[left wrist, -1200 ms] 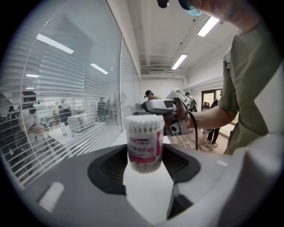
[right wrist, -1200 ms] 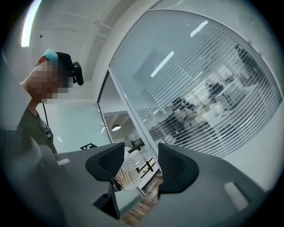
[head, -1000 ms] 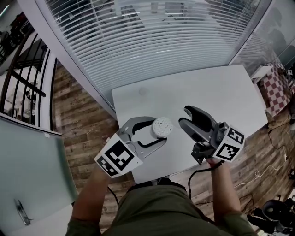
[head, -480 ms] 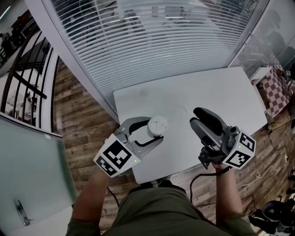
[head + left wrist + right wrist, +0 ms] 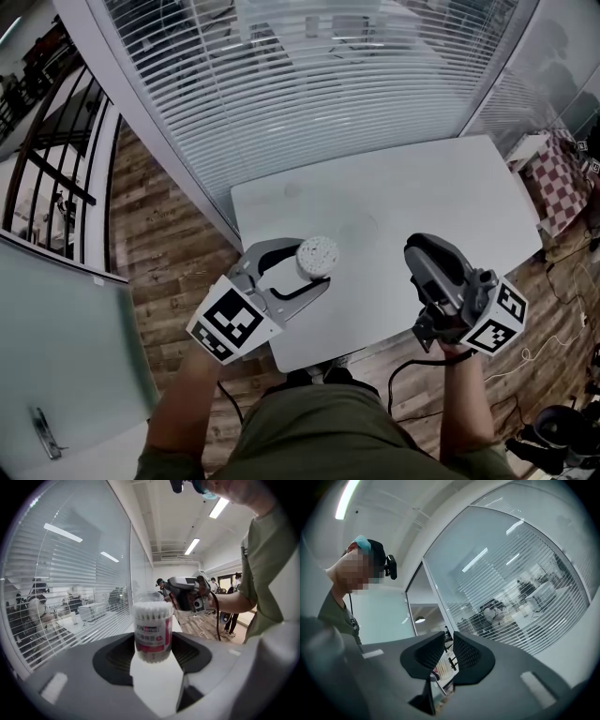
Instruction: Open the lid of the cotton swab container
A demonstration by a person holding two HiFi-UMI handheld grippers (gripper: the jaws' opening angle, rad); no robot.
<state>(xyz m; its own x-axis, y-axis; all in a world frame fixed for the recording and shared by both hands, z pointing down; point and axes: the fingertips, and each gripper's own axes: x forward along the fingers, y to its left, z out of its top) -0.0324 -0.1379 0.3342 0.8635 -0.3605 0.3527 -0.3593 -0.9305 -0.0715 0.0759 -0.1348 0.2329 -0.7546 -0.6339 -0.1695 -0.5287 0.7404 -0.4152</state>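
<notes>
From above, only the top of the cotton swab container [image 5: 317, 255] shows; its side is hidden between the jaws of the left gripper [image 5: 315, 266]. Whether a clear lid sits on it I cannot tell. The print on its label [image 5: 153, 635] is too small to read. Both grippers cover parts of the near edge of the table [image 5: 403, 187]. The jaws of the right gripper [image 5: 449, 641] have just been closing on nothing; through their narrow gap only tiny shapes show, too small to name.
</notes>
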